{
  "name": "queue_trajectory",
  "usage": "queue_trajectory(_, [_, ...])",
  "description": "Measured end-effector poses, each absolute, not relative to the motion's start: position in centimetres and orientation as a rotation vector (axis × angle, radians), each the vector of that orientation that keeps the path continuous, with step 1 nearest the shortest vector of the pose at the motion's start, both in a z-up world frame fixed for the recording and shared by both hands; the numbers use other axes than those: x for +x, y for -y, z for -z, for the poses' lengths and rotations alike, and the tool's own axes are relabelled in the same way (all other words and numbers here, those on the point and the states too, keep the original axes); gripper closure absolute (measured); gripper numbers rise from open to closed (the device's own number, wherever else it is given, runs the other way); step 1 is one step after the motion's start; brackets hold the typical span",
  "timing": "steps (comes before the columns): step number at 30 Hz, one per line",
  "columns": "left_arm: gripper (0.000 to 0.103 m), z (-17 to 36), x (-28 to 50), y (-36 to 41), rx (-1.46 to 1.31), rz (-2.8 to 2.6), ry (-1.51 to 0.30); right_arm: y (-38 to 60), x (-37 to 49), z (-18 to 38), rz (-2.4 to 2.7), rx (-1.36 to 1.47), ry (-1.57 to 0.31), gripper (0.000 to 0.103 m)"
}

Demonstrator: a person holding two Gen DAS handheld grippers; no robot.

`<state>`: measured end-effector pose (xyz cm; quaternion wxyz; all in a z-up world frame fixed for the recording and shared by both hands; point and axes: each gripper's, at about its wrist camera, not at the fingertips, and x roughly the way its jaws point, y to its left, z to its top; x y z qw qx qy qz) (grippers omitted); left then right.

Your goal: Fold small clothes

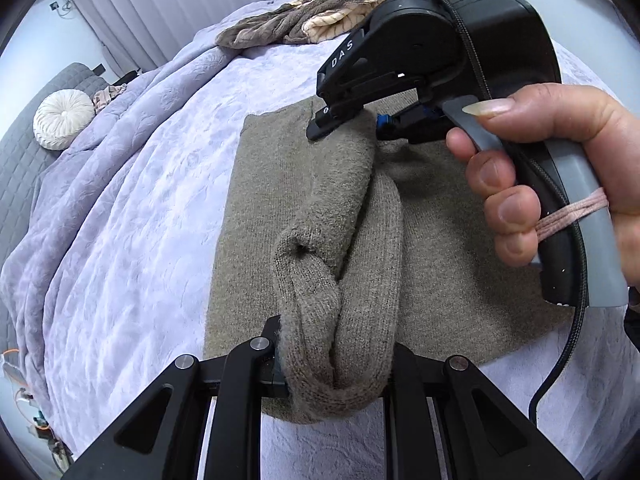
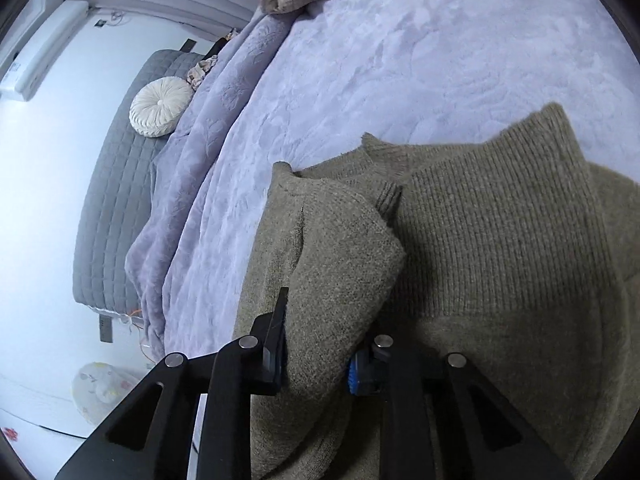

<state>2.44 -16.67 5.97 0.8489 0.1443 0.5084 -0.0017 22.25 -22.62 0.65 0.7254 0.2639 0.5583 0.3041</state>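
Note:
An olive-brown knit sweater (image 1: pixel 440 240) lies on the lilac bed cover, partly folded. Its sleeve (image 1: pixel 340 208) runs up the middle of the body. My left gripper (image 1: pixel 334 376) is shut on the sleeve's bunched cuff end at the near edge. My right gripper (image 1: pixel 344 122) is shut on the sleeve's upper end near the shoulder, held by a hand. In the right wrist view the right gripper (image 2: pixel 320 364) pinches a thick fold of the sweater (image 2: pixel 500 260), with the collar (image 2: pixel 388 196) just ahead.
The lilac bed cover (image 1: pixel 160 184) spreads left and behind the sweater. A heap of brown and cream clothes (image 1: pixel 304 20) lies at the far edge. A white round cushion (image 1: pixel 62 120) sits on a grey quilted pad at the left.

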Motion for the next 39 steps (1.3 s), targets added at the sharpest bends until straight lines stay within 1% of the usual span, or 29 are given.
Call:
queue_trajectory(7, [0.084, -6.4, 1.9, 17.8, 0.314, 0.025, -1.054, 23.2, 21.8, -3.6, -0.685, 0.524, -1.174, 0.08])
queue_trajectory(13, [0.084, -6.6, 1.7, 18.8, 0.32, 0.038, -1.05, 23.8, 21.5, -4.7, -0.67, 0.471, -1.154, 0.08])
queue_trajectory(39, [0.084, -6.7, 1.4, 21.8, 0.384, 0.09, -1.042, 28.1, 21.1, -5.7, -0.647, 0.39, -1.136, 0.08])
